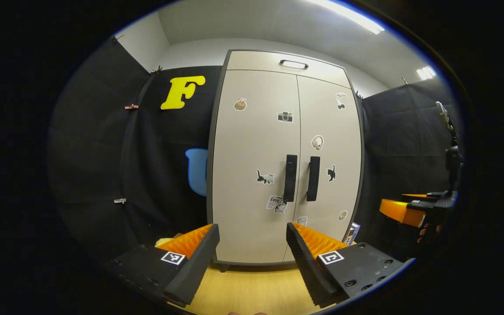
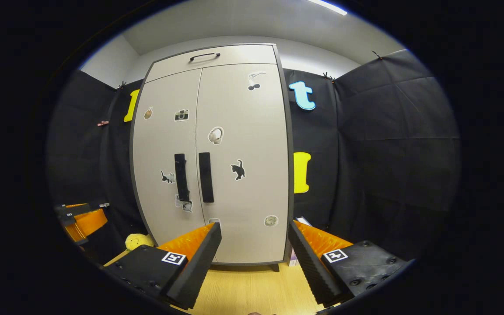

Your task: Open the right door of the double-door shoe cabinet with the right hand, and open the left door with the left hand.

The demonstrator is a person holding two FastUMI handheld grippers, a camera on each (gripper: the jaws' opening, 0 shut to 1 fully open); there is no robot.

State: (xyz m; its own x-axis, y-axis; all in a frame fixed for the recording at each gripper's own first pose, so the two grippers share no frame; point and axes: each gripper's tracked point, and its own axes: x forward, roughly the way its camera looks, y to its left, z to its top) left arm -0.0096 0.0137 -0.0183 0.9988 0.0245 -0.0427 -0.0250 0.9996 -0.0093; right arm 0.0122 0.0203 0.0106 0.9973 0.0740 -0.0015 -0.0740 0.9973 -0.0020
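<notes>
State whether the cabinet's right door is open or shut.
Shut: the right door lies flush beside the left door, only a thin seam between them.

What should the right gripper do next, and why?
Probably move forward toward the right handle. Both doors look closed, with the two handles side by side at the seam. The right gripper is open and well short of the cabinet, its fingers spread apart. The task opens the right door first, so closing that gap seems the next step.
</notes>
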